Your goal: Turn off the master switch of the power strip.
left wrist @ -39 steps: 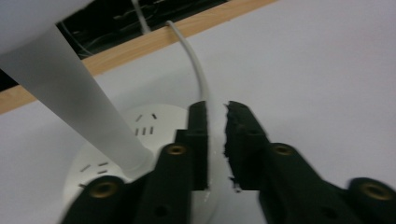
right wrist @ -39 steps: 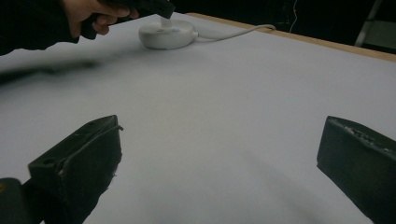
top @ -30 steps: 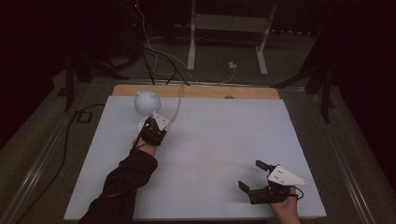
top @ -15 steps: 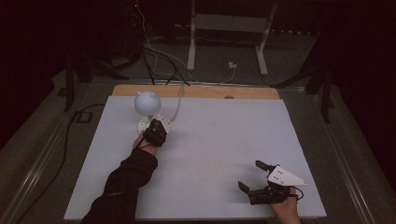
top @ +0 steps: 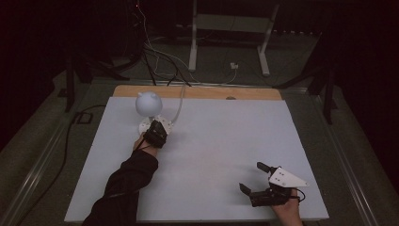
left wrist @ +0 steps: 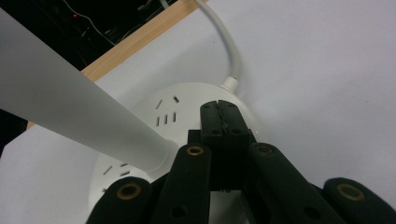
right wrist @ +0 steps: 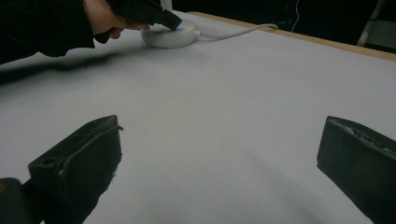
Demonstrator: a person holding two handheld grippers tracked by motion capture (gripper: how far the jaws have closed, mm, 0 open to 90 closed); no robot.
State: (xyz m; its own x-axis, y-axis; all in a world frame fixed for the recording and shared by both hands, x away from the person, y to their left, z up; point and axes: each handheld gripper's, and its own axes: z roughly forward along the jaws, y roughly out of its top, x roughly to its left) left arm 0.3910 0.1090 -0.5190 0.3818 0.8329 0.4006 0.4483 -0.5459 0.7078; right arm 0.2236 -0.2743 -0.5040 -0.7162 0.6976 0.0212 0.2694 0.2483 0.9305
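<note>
A white lamp with a round head (top: pixel 148 103) stands on a round white base (top: pixel 143 126) at the table's far left. My left gripper (top: pixel 156 128) is over that base. In the left gripper view its jaws are shut, and the left gripper (left wrist: pixel 219 109) rests tip-down on the base (left wrist: pixel 187 105), which has socket slots, beside the white stem (left wrist: pixel 84 116). Nothing is between the jaws. My right gripper (top: pixel 251 176) stands open near the front right edge, and in its own view the right gripper (right wrist: pixel 219 154) holds nothing. Far off in that view a small blue light (right wrist: pixel 176 29) glows at the other gripper's tip.
A white cable (left wrist: pixel 229 51) runs from the base over the table's wooden far edge (top: pixel 197 92). The white tabletop (top: pixel 221 136) lies between the two grippers. Beyond the table are floor cables and a metal stand (top: pixel 230 23).
The left hand has shifted slightly over the lamp base. The right gripper has stayed where it was, still open.
</note>
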